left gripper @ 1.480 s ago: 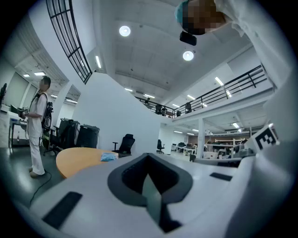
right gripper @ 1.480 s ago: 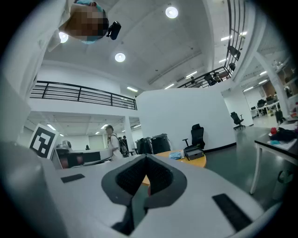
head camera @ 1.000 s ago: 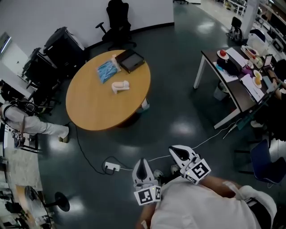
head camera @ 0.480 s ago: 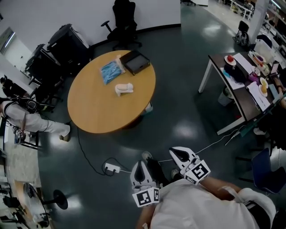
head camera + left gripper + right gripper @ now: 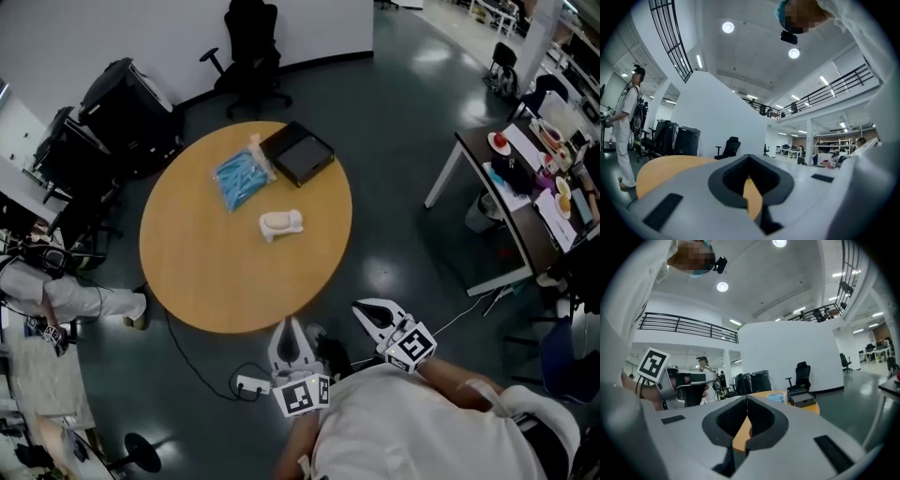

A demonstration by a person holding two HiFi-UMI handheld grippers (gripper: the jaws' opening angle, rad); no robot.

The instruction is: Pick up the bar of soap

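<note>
The bar of soap point(image 5: 280, 223), a cream-coloured lump, lies near the middle of the round wooden table point(image 5: 197, 272). Both grippers hang low in front of the person, short of the table's near edge and well away from the soap. My left gripper point(image 5: 287, 326) has its jaws together with nothing in them; in the left gripper view point(image 5: 749, 157) the tabletop point(image 5: 665, 165) shows beyond the tips. My right gripper point(image 5: 363, 308) is also shut and empty, as its own view point(image 5: 747, 399) confirms. The soap does not show in either gripper view.
On the table's far side lie a blue packet point(image 5: 242, 176) and a black box point(image 5: 298, 153). A power strip point(image 5: 250, 383) and cable lie on the floor by the table. An office chair point(image 5: 251, 42) and black cases point(image 5: 120, 105) stand behind; a cluttered desk point(image 5: 525, 178) is at right, a person point(image 5: 52, 286) at left.
The table has come nearer and now lies just ahead of the grippers as the person walks toward it. Both grippers stay shut and held low.
</note>
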